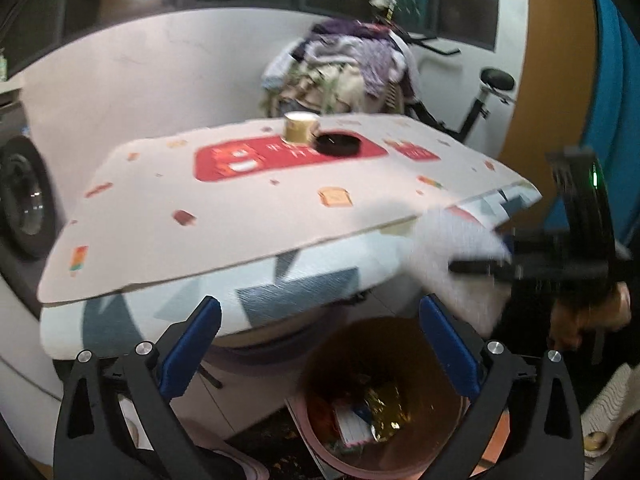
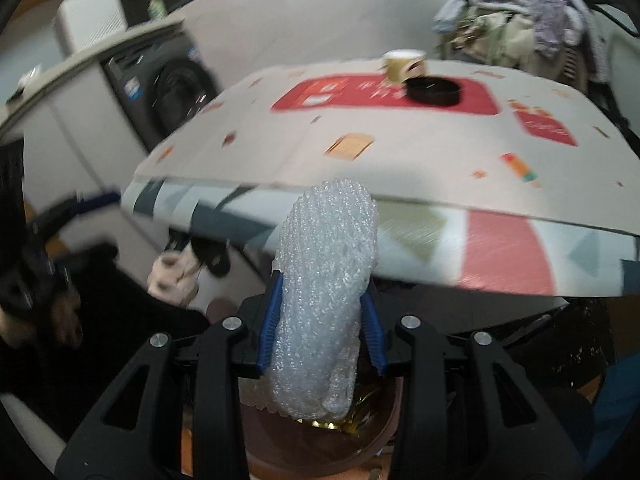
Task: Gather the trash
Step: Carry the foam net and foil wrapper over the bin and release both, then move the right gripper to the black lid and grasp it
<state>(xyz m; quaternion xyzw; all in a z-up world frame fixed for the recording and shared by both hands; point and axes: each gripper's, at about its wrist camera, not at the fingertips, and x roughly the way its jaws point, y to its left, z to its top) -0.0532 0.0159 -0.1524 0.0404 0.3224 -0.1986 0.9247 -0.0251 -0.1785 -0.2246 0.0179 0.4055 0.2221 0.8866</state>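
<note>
Left wrist view looks down past the left gripper (image 1: 320,344), whose jaws stand spread wide with nothing between them, straight into a round brown trash bin (image 1: 384,396) on the floor at the near edge of the desk (image 1: 248,216). Several pieces already lie in the bin: a crumpled gold foil wrapper (image 1: 386,410) and some white and red packaging beside it, so part of the collecting looks done. To the right in this view the right gripper (image 1: 472,266) comes in carrying a piece of white foam wrap (image 1: 452,248), blurred, above and to the right of the bin's rim. From the right wrist view the same gripper (image 2: 322,334) has its jaws partly closed on the foam wrap (image 2: 324,292), the blue pads pressing its two sides, and the wrap hangs over the bin (image 2: 320,440), with gold foil glinting just beneath it. By my reading, this piece is about to be dropped but has not been let go yet. On the far side of the desk a gold paper cup (image 1: 300,128) and a black round dish (image 1: 339,145) stand just beside each other on the red printed patch; whether they count as trash I cannot tell, but they are what is left on top.
</note>
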